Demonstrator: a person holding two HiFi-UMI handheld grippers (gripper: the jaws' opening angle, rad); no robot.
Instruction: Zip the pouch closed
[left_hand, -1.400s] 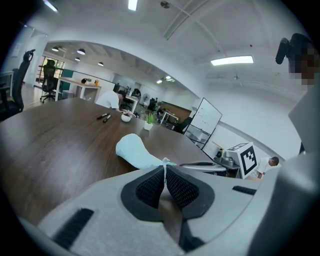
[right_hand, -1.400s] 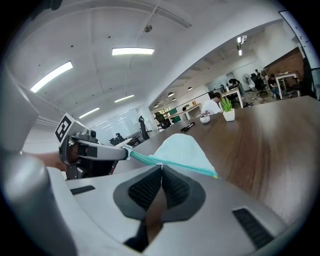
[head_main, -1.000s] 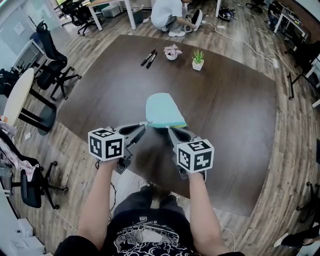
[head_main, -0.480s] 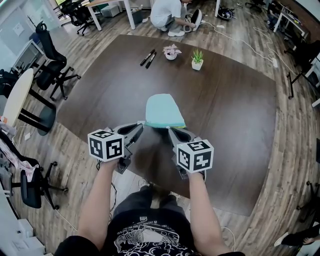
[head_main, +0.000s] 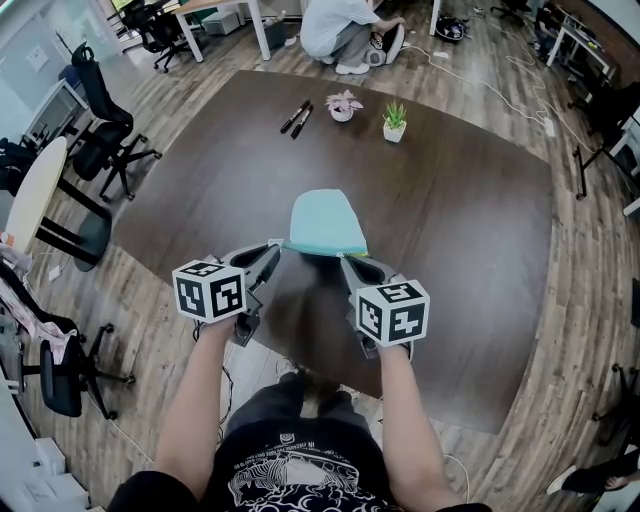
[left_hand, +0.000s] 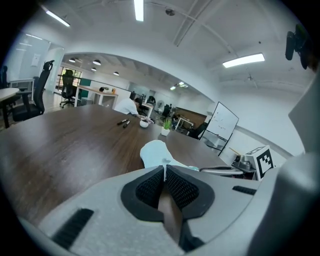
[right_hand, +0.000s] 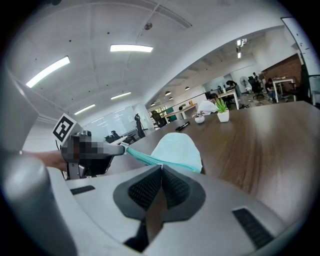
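Note:
A light teal pouch (head_main: 322, 218) lies on the dark wooden table (head_main: 450, 210) with its zip edge (right_hand: 150, 159) toward me, lifted and stretched between both grippers. My left gripper (head_main: 277, 247) is shut on the zip's left end; a thin pale sliver shows between its pads (left_hand: 172, 186). Whether that is the pull tab I cannot tell. My right gripper (head_main: 343, 260) is shut on the pouch's near edge close to its right corner. In the right gripper view the pouch (right_hand: 177, 146) rises just beyond the closed jaws, and the left gripper (right_hand: 107, 149) pinches the zip's far end.
Two black markers (head_main: 298, 117), a small pink potted plant (head_main: 344, 104) and a green one (head_main: 396, 120) stand at the table's far side. A person (head_main: 340, 28) crouches on the floor beyond it. Office chairs (head_main: 100, 125) stand to the left.
My left gripper has edged slightly left and turned a little, drawing the zip edge with it. The right gripper has stayed put. The person in the background has shifted.

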